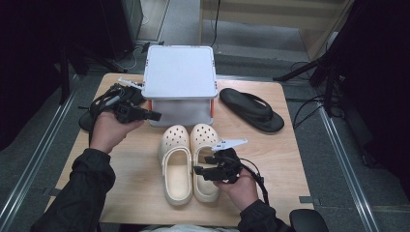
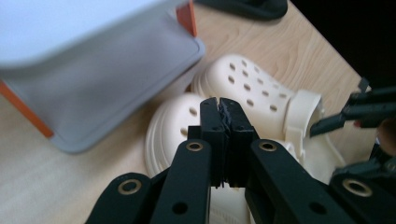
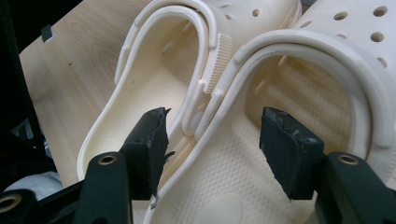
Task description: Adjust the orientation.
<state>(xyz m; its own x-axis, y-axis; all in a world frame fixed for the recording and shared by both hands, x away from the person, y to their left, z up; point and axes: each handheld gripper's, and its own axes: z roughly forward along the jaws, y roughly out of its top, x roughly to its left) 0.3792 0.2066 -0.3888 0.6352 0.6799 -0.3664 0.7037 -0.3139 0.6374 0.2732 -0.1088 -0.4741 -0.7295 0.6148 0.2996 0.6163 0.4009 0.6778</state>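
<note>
a pair of cream clogs (image 1: 188, 162) sits side by side near the middle of the wooden table (image 1: 290, 159), toes pointing away from the person and just short of the grey shoe rack (image 1: 180, 84) at the far edge. a black flip-flop (image 1: 251, 109) lies to the right of the rack, well apart from the clogs.

the right gripper (image 1: 207, 170) hovers over the heel end of the right-hand clog (image 1: 205, 164). in the right gripper view its jaws stand wide apart and hold nothing; one jaw sits above the seam where the two clogs touch, the other above the footbed of the nearer clog (image 3: 289, 135). the left gripper (image 1: 151, 115) is held up near the rack's lower front edge, and in the left gripper view its jaws are pressed together with nothing between them, pointed down toward the toe of the left-hand clog (image 2: 177, 130).

the step in hand looks like the approach for picking up the right-hand clog, probably to move it to the rack, though that aim is a guess. the grasp has not been made. the next move calls for lowering the right gripper so one jaw drops inside the clog and the other outside its wall or heel strap, then closing on that rim. the two clogs lie touching, so the jaw near the seam needs care not to catch the strap of the neighbour (image 3: 154, 70). whether the jaw tips already brush the foam is hard to tell from these angles
</note>
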